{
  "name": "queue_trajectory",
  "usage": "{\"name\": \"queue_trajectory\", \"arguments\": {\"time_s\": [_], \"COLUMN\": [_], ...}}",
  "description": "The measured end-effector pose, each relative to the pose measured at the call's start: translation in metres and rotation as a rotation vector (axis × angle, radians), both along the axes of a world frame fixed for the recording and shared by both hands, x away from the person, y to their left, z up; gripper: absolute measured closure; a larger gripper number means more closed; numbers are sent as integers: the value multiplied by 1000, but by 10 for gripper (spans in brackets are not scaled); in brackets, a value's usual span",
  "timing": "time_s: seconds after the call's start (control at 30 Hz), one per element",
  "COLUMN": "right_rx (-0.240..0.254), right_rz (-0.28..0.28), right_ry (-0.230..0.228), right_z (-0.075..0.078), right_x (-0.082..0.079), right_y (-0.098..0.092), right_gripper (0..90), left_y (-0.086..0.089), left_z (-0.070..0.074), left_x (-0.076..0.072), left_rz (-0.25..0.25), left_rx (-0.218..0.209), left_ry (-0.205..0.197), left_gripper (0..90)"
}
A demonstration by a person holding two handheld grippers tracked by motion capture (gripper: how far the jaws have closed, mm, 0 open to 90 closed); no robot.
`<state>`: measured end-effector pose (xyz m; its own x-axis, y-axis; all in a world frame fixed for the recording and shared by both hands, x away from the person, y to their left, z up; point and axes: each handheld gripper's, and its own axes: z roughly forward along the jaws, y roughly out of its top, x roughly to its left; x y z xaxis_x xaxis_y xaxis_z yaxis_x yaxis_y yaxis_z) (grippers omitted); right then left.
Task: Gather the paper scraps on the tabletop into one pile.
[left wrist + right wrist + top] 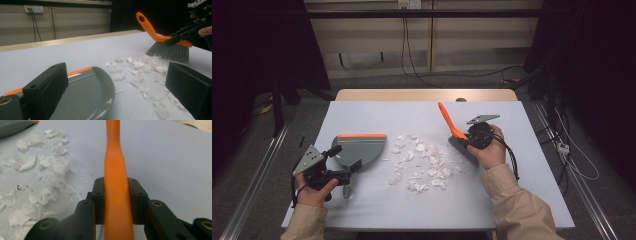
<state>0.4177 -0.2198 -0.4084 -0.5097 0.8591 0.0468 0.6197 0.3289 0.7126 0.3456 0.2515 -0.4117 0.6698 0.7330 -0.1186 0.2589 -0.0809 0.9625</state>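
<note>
One brush (451, 128), one dustpan (360, 149), one loose heap of white paper scraps (421, 164) and two hand-held grippers make up the scene on one pale table (377, 205). Taking the scraps as the landmark: they lie spread near the middle of the table, too many and too small to count singly.

The brush stands just to the right of the scraps, its dark bristles (170, 51) down on the table at the edge of the heap and its orange handle (115, 182) slanting up and away from the person. The right gripper (469, 137) is clamped on that handle; in the right gripper view the two black jaws press on either side of the orange shaft.

The dustpan lies to the left of the scraps, apart from them, flat on the table, grey with an orange strip along its far straight edge. A few stray scraps lie between it and the heap. The left gripper (346, 157) sits at the near side of the dustpan with its jaws standing wide apart, one over the pan and one over the table toward the scraps, gripping nothing.

Beyond the table, cables (407, 55) hang down a pale wall panel, and metal rails (252, 185) run along the floor on either side
</note>
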Motion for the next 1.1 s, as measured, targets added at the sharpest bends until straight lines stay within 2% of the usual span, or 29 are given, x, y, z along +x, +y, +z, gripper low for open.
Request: {"name": "queue_trajectory", "arguments": {"time_s": [0.07, 0.13, 0.2, 0.4, 0.53, 0.57, 0.6, 0.67, 0.73, 0.87, 0.9, 0.97, 1.1], "right_rx": [-1, 3, -10, 36, 45, 97, 120, 65, 91, 103, 104, 77, 71], "right_rz": [-22, -21, -33, -75, -75, -65, -51, -30, 8, 78, 91, 108, 140], "right_ry": [11, 21, 12, -33, -54, -45, -38, -65, -62, -65, -72, -107, -145], "right_z": [0, 1, 1, -4, -6, -7, -8, -7, -8, -4, -2, 4, 9], "right_x": [-2, -4, -7, -9, -8, -8, -7, -8, -7, -9, -9, -8, 6], "right_y": [1, 5, 10, 22, 32, 34, 37, 46, 53, 63, 64, 63, 56], "right_gripper": [717, 717, 717, 718, 718, 718, 718, 718, 718, 718, 718, 718, 719], "left_y": [0, 0, -1, -2, -4, -4, -5, -6, -6, -6, -6, -5, -4], "left_z": [0, 0, 0, 1, 0, 0, 0, 1, 1, 1, 1, 1, 2], "left_x": [0, 0, 0, 0, 2, 2, 2, 3, 3, 3, 3, 3, 3], "left_rz": [-1, 0, 1, -2, -5, -6, -6, -10, -11, -13, -13, -10, -7], "left_rx": [1, -1, 0, 1, 3, 6, 4, 1, 3, 2, 3, -1, -3], "left_ry": [-3, -2, -1, -5, -1, -3, -1, -4, -6, -6, -6, -5, -6], "left_gripper": [42, 42, 42, 42, 42, 42, 42, 42, 42, 42, 42, 42, 42]}}
